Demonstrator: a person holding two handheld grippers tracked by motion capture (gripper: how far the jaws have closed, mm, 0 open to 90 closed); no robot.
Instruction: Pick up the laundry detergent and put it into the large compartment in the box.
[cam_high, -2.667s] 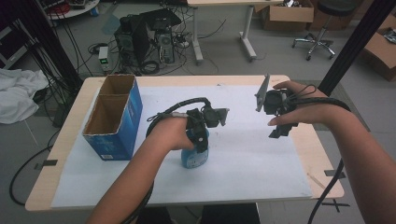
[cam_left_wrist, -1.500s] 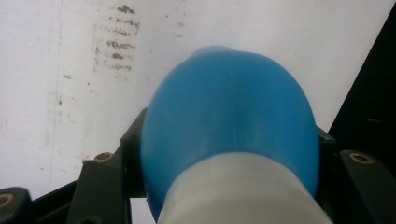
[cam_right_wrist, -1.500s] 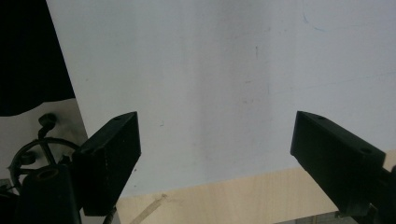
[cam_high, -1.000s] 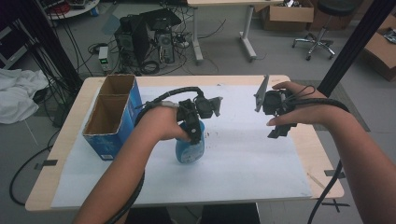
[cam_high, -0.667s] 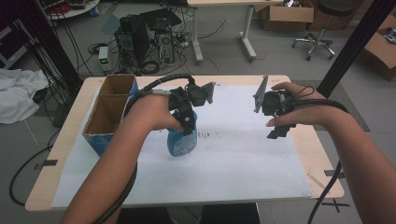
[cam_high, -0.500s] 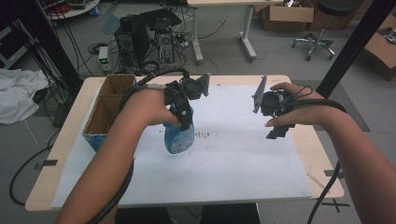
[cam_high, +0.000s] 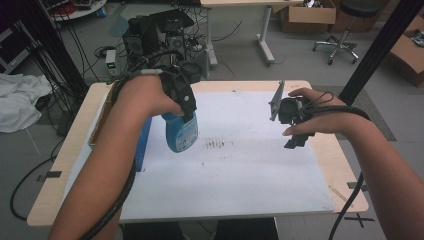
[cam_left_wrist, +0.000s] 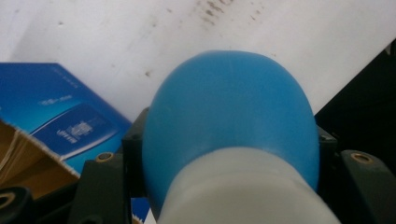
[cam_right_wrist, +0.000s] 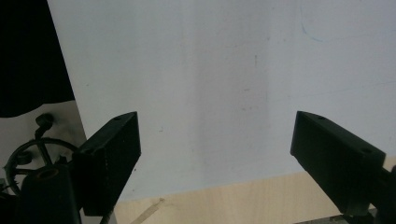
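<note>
A blue bottle (cam_high: 181, 132) with a white label hangs in the air over the left part of the white sheet (cam_high: 240, 175), held by its upper end. My left gripper (cam_high: 187, 112) is shut on the blue bottle. From the left gripper view the bottle's rounded blue body (cam_left_wrist: 231, 116) sits between the two black jaws, above the sheet. My right gripper (cam_high: 295, 131) is at the right side of the table, held in a hand. Its jaws stand wide open in the right gripper view (cam_right_wrist: 217, 140), nothing between them.
An open blue cardboard box (cam_high: 142, 145) stands at the table's left edge, just left of the lifted bottle; its blue side (cam_left_wrist: 60, 121) lies below the bottle. Dark smudges (cam_high: 217, 145) mark the sheet's middle. The wooden table edge (cam_right_wrist: 224, 200) lies below the right jaws.
My left gripper has lifted the blue bottle off the sheet and carried it up and to the left, toward the box. The right gripper has stayed where it was.
</note>
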